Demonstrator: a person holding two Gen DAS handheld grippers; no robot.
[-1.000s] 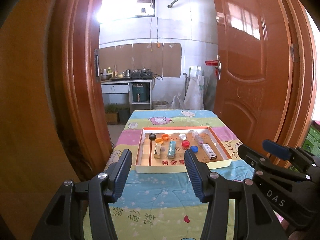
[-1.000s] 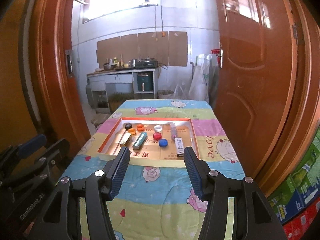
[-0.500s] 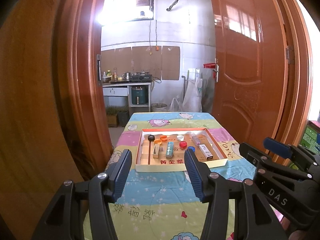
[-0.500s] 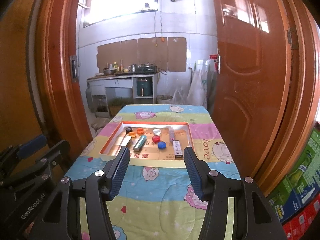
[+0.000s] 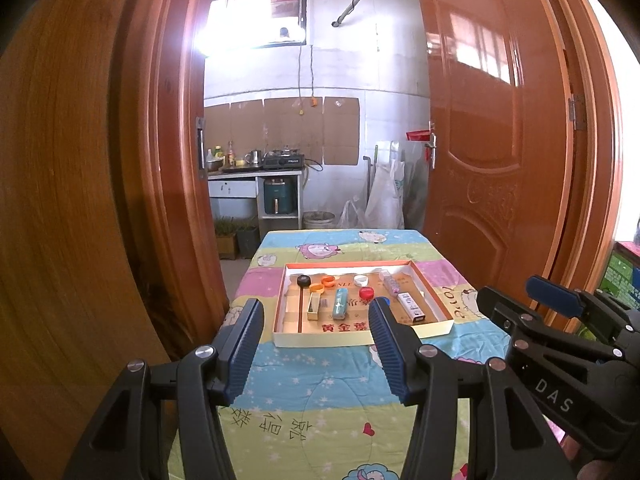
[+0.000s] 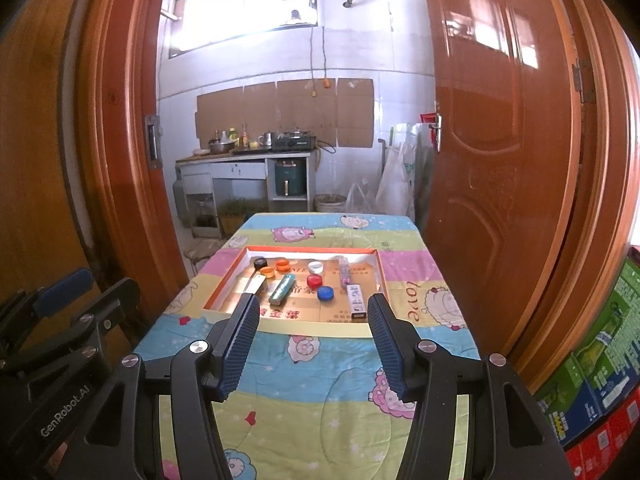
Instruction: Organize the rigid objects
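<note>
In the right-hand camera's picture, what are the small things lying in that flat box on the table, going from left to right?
Black cap → gold-and-white box → teal tube → red cap → blue cap → white box. The orange caps, white cap and clear bottle overlap these in the order, so they are left out.

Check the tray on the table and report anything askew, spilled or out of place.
Nothing is spilled or damaged. In the shallow cardboard tray, bottle caps lie scattered: black, orange, white, red, blue. The teal tube lies at a slant. Both grippers hang short of it, open.
</note>
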